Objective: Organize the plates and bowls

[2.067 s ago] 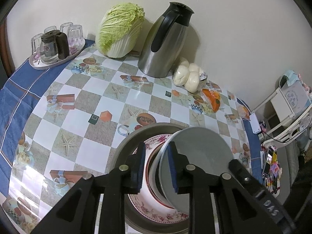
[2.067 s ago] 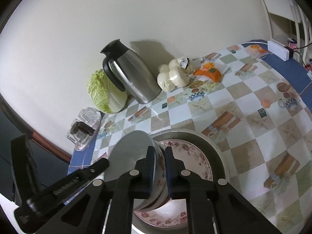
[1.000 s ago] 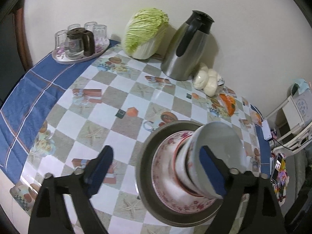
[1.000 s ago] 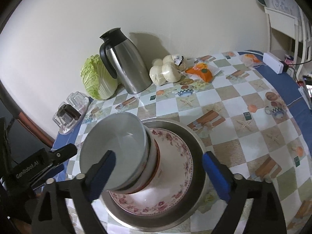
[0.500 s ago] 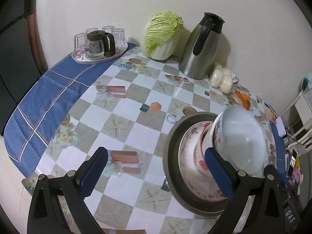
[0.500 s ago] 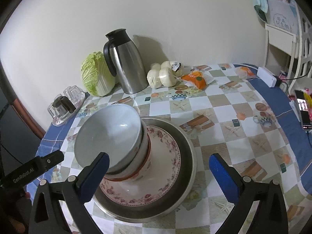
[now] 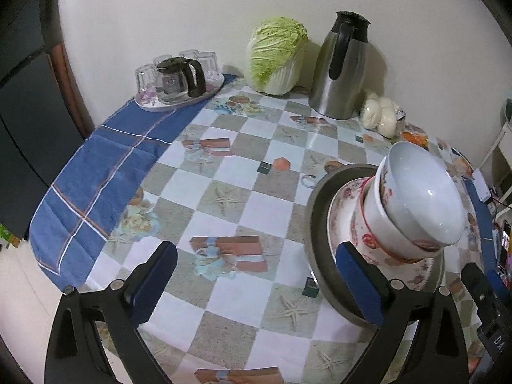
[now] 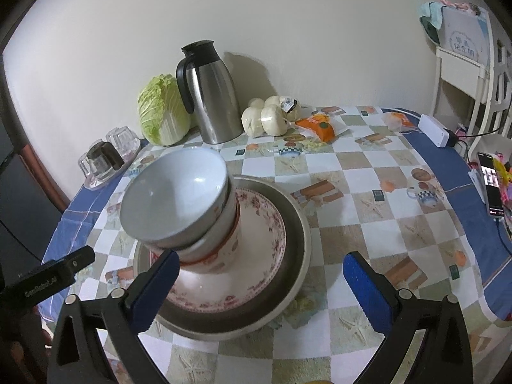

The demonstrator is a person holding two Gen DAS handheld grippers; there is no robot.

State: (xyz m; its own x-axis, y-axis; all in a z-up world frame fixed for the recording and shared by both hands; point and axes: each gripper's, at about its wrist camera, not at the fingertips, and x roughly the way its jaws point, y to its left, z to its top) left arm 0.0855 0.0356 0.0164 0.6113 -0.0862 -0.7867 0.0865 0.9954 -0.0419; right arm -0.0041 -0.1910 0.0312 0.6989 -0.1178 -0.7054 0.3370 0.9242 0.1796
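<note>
Spread across the whole scene: a round table (image 8: 368,192) under a checkered oilcloth, with the crockery gathered near its front-middle so that one footprint serves for everything. Lowest and widest, a grey metal basin (image 8: 297,224), presumably at the bottom because its breadth carries the rest. Inside it, a floral plate (image 8: 272,224), flat and centred. On that, a red-rimmed patterned bowl (image 8: 224,249), then a white bowl (image 8: 179,201) nested on top, leaning a little toward the left side — likely seated unevenly rather than flush. Judged largely finished, big-to-small nesting being the point. Flanking the stack, both tools empty: right gripper (image 8: 256,291) with jaws spread wide just in front of the basin, left gripper (image 7: 256,281) likewise gaping, its right pad close beside the basin's rim. Against the wall, well apart and out of the working zone: steel jug (image 8: 214,96), cabbage (image 8: 163,118), buns (image 8: 268,118).
</note>
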